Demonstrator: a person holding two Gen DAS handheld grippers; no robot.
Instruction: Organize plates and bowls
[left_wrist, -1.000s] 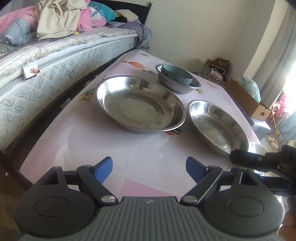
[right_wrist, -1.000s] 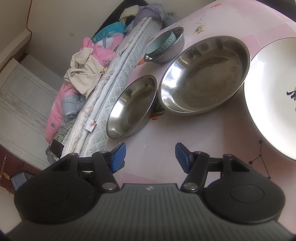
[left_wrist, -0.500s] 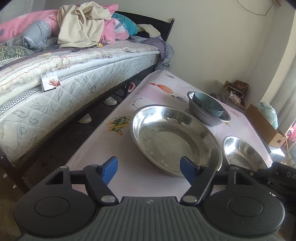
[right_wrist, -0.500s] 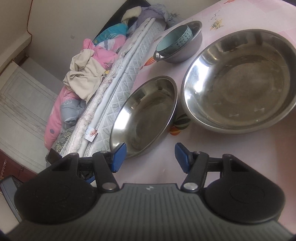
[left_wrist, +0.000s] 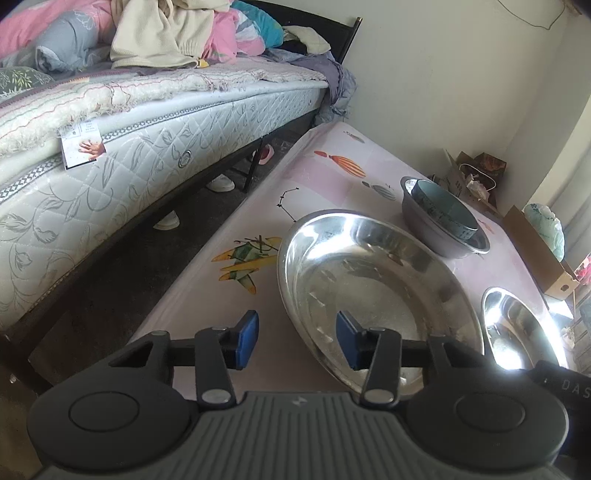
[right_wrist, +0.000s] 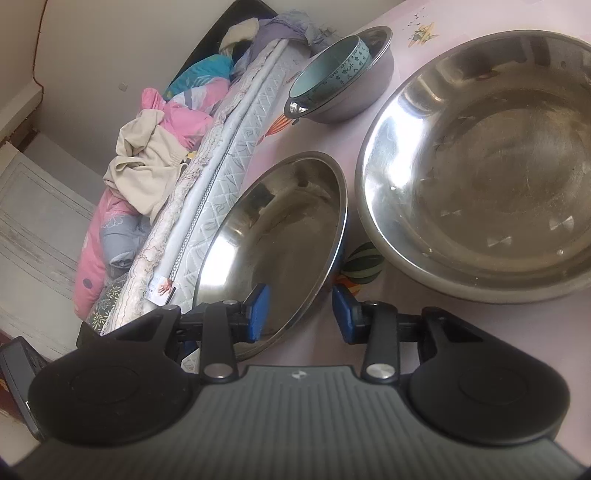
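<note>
Bed (left_wrist: 155, 122) with quilted mattress and heaped clothing, 10 o'clock in the left wrist view. Pink patterned table (left_wrist: 258, 229) alongside. Left gripper (left_wrist: 293, 339): blue pads apart, nothing between them, straddling the near rim of the large steel basin (left_wrist: 373, 291), right pad over the basin's inside. Small steel bowl (left_wrist: 439, 225) at 1 o'clock beyond the basin, teal ceramic bowl (left_wrist: 443, 206) nested inside. Medium steel basin (left_wrist: 517, 328) at 3 o'clock, just beside the large one. Cardboard box (left_wrist: 543, 254) off the table, 2 o'clock. Right gripper (right_wrist: 299, 308): pads apart, straddling the medium basin's near rim (right_wrist: 280, 236), left pad inside it; contact with the rim cannot be told.
</note>
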